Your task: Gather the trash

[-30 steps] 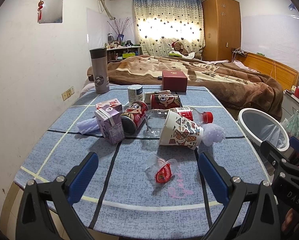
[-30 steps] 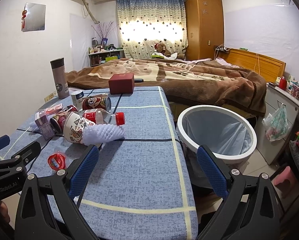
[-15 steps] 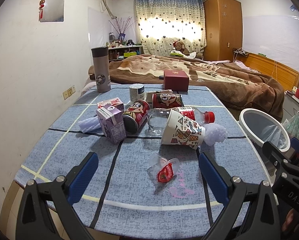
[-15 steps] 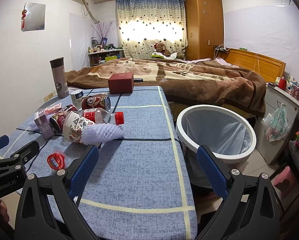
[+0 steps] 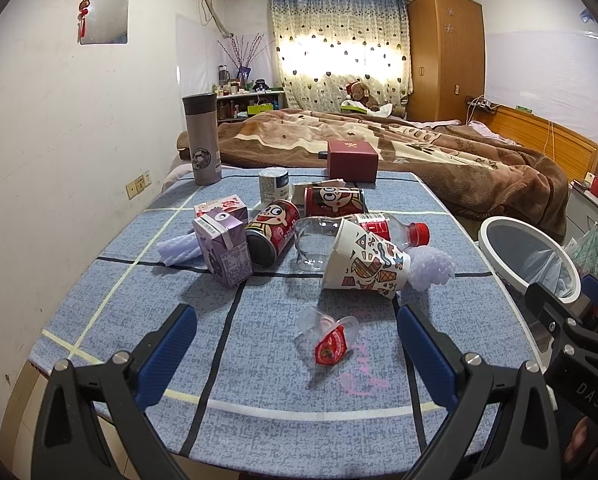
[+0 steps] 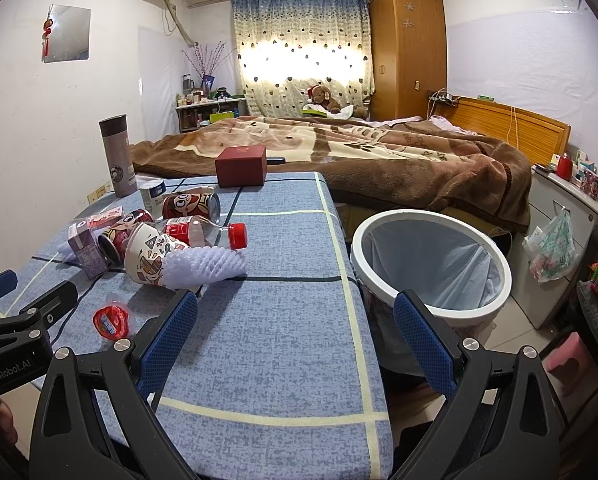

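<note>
While both claws hover wide open and hold nothing, the left gripper (image 5: pixel 297 342) has eased slightly closer to the table (image 5: pixel 439 280) than a second ago, so the small clear jelly cup (image 5: pixel 327 339) with its red lid sits nearer its fingers. Beyond it lie the tipped paper cup (image 5: pixel 365 262), plastic bottle (image 5: pixel 363 232), two red cans and a purple carton (image 5: pixel 224 251). The right gripper (image 6: pixel 295 340) has barely shifted, over bare cloth near the table's right edge, beside the white-rimmed trash bin (image 6: pixel 431 264).
</note>
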Motion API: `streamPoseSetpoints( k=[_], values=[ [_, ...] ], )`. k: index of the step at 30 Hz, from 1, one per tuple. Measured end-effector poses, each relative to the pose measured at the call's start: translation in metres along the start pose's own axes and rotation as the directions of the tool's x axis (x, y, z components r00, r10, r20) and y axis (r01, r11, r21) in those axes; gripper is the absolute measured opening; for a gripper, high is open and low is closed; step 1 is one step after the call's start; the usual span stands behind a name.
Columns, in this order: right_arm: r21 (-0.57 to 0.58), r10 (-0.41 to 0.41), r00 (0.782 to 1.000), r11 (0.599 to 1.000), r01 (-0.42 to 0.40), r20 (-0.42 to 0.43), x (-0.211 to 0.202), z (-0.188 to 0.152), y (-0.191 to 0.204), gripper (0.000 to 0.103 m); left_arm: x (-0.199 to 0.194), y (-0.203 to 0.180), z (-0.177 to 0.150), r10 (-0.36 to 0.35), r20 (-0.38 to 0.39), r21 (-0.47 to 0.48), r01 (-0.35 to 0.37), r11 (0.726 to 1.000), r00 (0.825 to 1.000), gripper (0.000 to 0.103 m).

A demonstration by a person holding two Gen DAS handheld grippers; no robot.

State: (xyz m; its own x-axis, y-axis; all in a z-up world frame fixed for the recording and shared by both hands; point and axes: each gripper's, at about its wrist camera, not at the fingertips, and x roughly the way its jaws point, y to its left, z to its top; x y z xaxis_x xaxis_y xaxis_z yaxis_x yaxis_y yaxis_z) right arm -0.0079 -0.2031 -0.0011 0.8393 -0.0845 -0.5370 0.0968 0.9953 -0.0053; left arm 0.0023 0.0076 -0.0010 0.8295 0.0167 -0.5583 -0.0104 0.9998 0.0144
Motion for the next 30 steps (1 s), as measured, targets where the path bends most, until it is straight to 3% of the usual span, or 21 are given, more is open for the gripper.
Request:
streamPoseSetpoints(
  k=[14,19,23,26,30],
  values=[
    [-0.009,0.005,1.0,1.0,-0.005,-0.006,0.002,-0.002,-0.002,0.101,0.004,0.002,-0.002,-0.008,-0.01,0.01,0.008,1.0,1.0,0.102],
    [-0.038,0.023,1.0,0.999,-0.022,0.008,0.008,-0.004,-0.004,0.101,0.013,0.021,-0.008,-0.053,-0.044,-0.029,0.051,0.998,0.998,0.102],
    [-0.089,0.072,0.997,0.994,-0.07,0.022,0.019,-0.003,0.003,0.101,0.028,0.045,-0.018,-0.146,-0.112,-0.104,0.134,0.985,0.983,0.101],
    [-0.103,0.117,0.993,0.988,-0.117,-0.007,0.03,-0.003,0.007,0.091,0.038,0.053,-0.026,-0.128,-0.166,-0.095,0.113,0.989,0.978,0.098],
    [-0.048,0.216,0.974,0.974,-0.22,-0.066,0.043,0.0,0.011,0.088,0.044,0.054,-0.029,-0.195,-0.206,-0.106,0.176,0.979,0.959,0.094]
  ],
)
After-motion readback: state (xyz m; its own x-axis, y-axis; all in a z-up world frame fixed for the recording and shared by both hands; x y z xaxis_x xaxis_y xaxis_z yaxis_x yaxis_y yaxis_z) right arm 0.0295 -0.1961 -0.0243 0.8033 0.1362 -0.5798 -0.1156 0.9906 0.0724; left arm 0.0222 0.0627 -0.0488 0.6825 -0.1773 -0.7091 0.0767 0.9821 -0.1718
